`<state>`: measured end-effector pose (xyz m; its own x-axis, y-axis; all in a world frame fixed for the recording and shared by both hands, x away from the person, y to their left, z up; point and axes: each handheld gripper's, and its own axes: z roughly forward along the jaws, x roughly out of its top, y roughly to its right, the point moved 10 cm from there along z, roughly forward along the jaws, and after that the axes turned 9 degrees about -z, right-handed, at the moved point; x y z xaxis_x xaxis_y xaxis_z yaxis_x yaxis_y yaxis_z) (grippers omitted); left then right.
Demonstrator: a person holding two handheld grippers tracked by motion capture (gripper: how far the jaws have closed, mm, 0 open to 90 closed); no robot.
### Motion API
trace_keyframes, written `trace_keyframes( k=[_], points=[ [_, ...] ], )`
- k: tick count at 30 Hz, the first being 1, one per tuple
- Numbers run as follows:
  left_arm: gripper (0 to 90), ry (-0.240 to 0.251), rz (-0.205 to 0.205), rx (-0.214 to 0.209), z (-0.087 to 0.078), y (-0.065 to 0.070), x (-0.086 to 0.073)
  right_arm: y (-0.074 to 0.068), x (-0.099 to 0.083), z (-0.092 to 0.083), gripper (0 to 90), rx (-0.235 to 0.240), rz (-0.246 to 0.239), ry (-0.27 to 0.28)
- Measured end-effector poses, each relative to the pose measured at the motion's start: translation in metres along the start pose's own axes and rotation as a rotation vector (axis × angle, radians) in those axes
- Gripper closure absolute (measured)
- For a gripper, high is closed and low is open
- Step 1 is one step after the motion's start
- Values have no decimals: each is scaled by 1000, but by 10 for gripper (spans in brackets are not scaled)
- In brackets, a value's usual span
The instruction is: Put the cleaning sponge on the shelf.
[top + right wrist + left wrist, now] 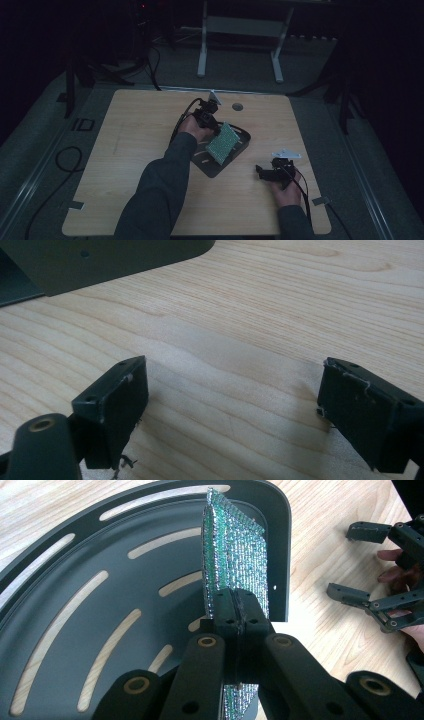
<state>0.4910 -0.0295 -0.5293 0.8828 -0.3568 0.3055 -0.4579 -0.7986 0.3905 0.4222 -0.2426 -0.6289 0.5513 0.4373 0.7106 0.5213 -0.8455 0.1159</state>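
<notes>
Centrally, in the high view, we see the left tool [218, 126] clenched on a green circuit board [223, 142], which it holds tilted on edge over a dark slotted tray [242, 135]. We place the tray near the middle of the wooden counter [130, 150], with its long side running diagonally toward the person's sleeve [160, 195].

From the left tool's view, we note that both black jaws meet on the lower edge of the circuit board [235, 555], the pads pressing its two faces. We see the board standing nearly upright, its densely patterned green face turned to the right and its top corner reaching toward the tray's curved rim [270, 510]. Through the long curved slots in the tray floor we can make out the pale wood beneath. At the right edge of this view, we find the right tool [357, 562] resting well apart from the tray, its jaws spread.

Along the right tool's view, we see its two jaws standing wide apart with bare wood grain of the counter [250, 315] between them; the right tool [230, 405] is released and grasps nothing. A corner of the dark tray [125, 260] enters at the upper left, clear of both jaws. In the high view, we locate this right tool [260, 171] near the counter's right side, held in the person's hand [287, 192].
</notes>
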Motion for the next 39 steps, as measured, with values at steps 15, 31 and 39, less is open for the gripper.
trace_keyframes(
  k=[15, 31, 39],
  points=[
    [900, -6, 6, -3, 12, 5, 8, 0, 0, 0, 123, -1, 1, 1],
    [900, 0, 7, -1, 28, 10, 14, 0, 0, 0, 123, 1, 0, -1],
    [900, 11, 19, 3, 31, 9, 18, 0, 0, 0, 123, 1, -2, -1]
  ],
)
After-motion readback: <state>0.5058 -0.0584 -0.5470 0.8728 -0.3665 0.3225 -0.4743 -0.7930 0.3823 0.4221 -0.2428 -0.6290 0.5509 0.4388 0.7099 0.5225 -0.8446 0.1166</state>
